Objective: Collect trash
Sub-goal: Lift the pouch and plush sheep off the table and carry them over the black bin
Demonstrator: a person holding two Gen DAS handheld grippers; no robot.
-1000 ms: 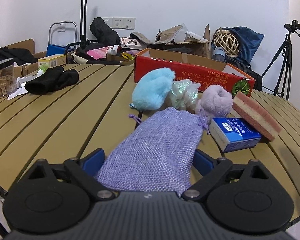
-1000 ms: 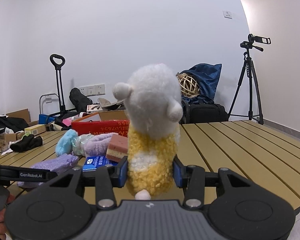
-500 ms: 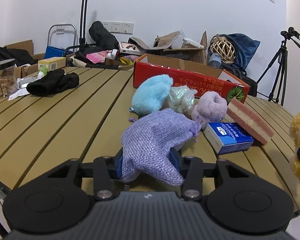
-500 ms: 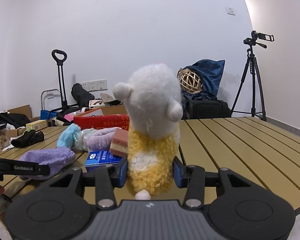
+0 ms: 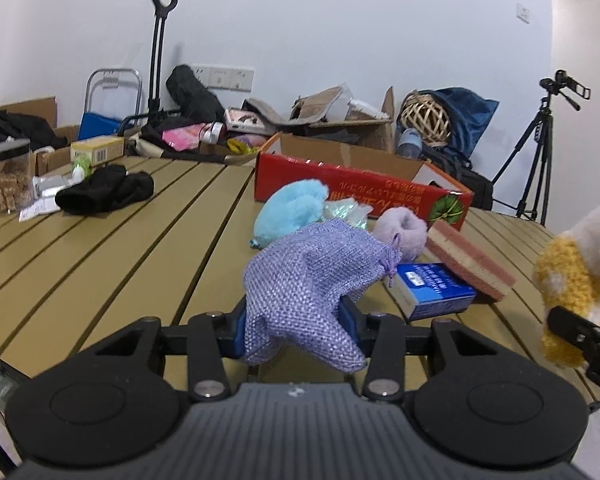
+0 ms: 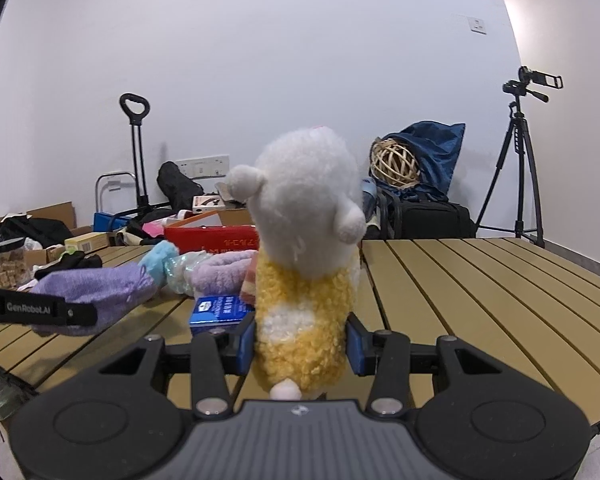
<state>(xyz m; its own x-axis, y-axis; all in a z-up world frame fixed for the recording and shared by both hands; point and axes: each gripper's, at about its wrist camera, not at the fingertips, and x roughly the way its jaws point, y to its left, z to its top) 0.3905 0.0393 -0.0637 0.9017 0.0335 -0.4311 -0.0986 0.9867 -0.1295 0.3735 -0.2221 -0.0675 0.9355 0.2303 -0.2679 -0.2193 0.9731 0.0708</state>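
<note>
On the tan slatted table point(image 5: 100, 248), your left gripper point(image 5: 296, 322) pinches the purple woven drawstring pouch point(image 5: 308, 276). Your right gripper point(image 6: 300, 338) clamps the white-and-yellow plush toy point(image 6: 304, 264).

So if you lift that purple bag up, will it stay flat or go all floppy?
Probably floppy. The purple woven drawstring pouch is already bunched and creased where the left gripper pinches it, and its loose end droops over the jaws. It looks light, since thin cloth holds its shape without sagging far. Its rough weave likely won't slip.
</note>
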